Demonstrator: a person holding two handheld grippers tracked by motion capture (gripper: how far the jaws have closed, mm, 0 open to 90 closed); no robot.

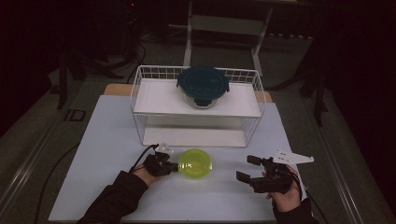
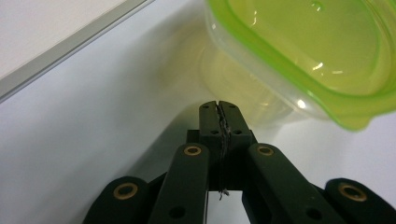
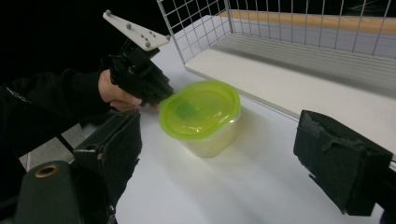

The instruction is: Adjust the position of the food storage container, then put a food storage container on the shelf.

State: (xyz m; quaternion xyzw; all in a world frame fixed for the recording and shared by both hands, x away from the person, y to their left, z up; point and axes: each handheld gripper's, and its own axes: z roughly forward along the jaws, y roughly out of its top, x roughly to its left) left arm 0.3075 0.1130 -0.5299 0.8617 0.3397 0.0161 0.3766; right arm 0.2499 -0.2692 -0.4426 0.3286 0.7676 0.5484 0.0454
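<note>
While the yellow-green container [image 1: 196, 163] sits on the white table [image 1: 107, 154] in front of the wire rack [image 1: 140, 88], both grippers flank it, so the work in hand reads as getting a hold on it.

Container place: at table centre, at about 6 o'clock from the rack's lower shelf, lid on, standing flat.

Left gripper [image 1: 172, 166]: at the container's 9 o'clock, tips just beside or touching its wall under the lid rim; in the left gripper view [image 2: 219, 106] the jaws are pressed together with nothing between them.

Right gripper [image 1: 250, 169]: at the container's 3 o'clock, well apart from it, jaws spread wide and empty; the right gripper view [image 3: 210, 154] frames the container between them.

Step judged: left braces or nudges, right comes in to clamp.

How to do it well: keep the closed left tips low on the wall, not under the lid rim, so the lid is not levered up; bring the right gripper in level from 3 o'clock, centred on the body.

Risk: a light plastic tub may slide toward 9 o'clock if the brace is off-centre.

Rack top: a dark-lidded glass container [image 1: 202, 86] at 12 o'clock, untouched.
</note>
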